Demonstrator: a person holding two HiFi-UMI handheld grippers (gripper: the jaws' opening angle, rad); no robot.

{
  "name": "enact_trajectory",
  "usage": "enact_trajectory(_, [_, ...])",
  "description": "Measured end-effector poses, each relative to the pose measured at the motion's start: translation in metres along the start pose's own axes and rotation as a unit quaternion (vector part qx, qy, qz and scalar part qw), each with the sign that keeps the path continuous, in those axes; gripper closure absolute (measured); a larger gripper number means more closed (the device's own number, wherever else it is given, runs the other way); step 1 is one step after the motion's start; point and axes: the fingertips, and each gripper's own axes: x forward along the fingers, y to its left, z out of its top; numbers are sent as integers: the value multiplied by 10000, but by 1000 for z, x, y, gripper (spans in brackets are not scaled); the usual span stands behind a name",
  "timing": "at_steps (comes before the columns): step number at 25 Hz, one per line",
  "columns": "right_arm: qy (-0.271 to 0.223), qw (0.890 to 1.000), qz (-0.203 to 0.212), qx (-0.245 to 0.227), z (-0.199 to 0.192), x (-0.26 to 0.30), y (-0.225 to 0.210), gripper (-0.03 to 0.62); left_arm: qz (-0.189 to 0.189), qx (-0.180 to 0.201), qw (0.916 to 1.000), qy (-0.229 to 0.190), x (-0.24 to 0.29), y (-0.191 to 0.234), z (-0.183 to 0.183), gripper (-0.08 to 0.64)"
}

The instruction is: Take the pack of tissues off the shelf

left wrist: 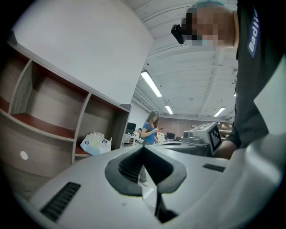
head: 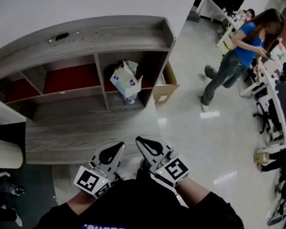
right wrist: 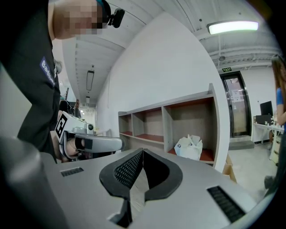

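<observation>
The white pack of tissues [head: 126,78] with blue print lies in the rightmost compartment of the low wooden shelf [head: 105,40]; the pack [left wrist: 95,143] also shows in the left gripper view and small [right wrist: 189,148] in the right gripper view. My left gripper [head: 119,146] and right gripper [head: 140,141] are held close to my body, well short of the shelf, side by side. Both have their jaws shut with nothing between them, as the left gripper [left wrist: 143,150] and right gripper [right wrist: 142,153] show in their own views.
A cardboard box [head: 165,88] stands against the shelf's right end. A person in a blue top [head: 240,48] stands on the glossy floor to the right, near desks and chairs [head: 283,101]. A white wall [head: 69,0] rises behind the shelf.
</observation>
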Motion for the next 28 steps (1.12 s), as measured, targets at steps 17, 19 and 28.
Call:
enact_trajectory(17, [183,9982,480,-300,-8,18,-58,560,806,-10,9965,-206,40,22,7,558])
enact_trajectory(19, [191,9978,497,-386,-8,21,-62,560,856,-2,9961,-209,41,22,7,557])
enact_trajectory(28, [393,9955,464,-728,-13,33,-79,474,1051,12,9942,-232,42,26,7,557])
